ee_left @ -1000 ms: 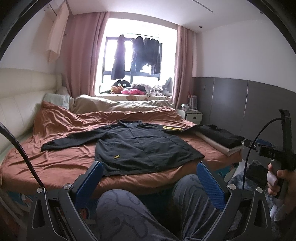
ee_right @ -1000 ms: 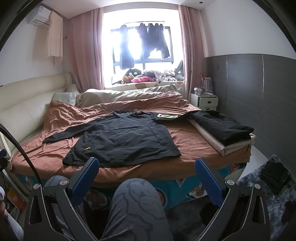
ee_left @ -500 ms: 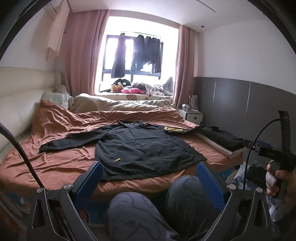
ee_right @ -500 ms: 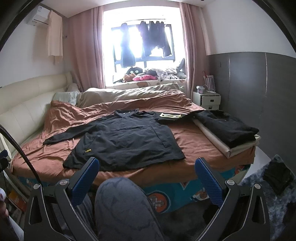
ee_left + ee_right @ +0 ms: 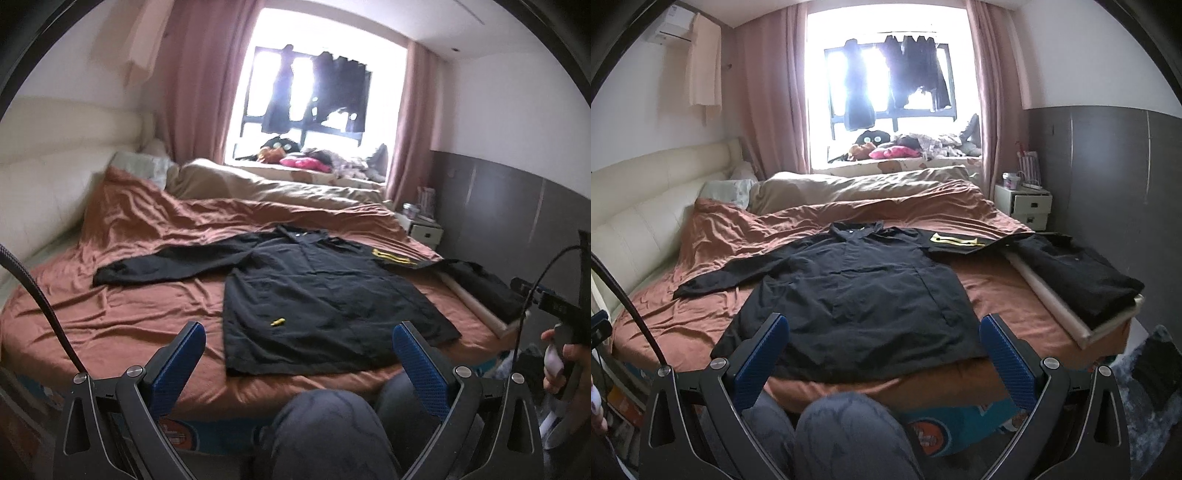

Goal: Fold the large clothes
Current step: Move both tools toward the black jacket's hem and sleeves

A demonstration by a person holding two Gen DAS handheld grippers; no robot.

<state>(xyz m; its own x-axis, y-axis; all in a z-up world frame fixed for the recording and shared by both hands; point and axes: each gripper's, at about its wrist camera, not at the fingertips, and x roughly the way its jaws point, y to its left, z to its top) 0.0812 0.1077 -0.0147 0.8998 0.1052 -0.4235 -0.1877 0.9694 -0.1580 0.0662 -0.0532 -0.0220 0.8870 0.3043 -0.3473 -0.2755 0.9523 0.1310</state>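
Your bed (image 5: 713,325), under its rumpled rust-brown cover, carries the black jacket (image 5: 864,295) spread flat at the near edge, hem toward you, one sleeve stretched to the left edge, the other reaching right with a yellow patch (image 5: 955,240) on it; a stack of folded dark clothes (image 5: 1075,277) sits on a pale board at the bed's right edge; your left gripper (image 5: 297,350) and right gripper (image 5: 884,343) both hover above your knees with blue pads spread wide apart, holding nothing, short of the jacket's hem
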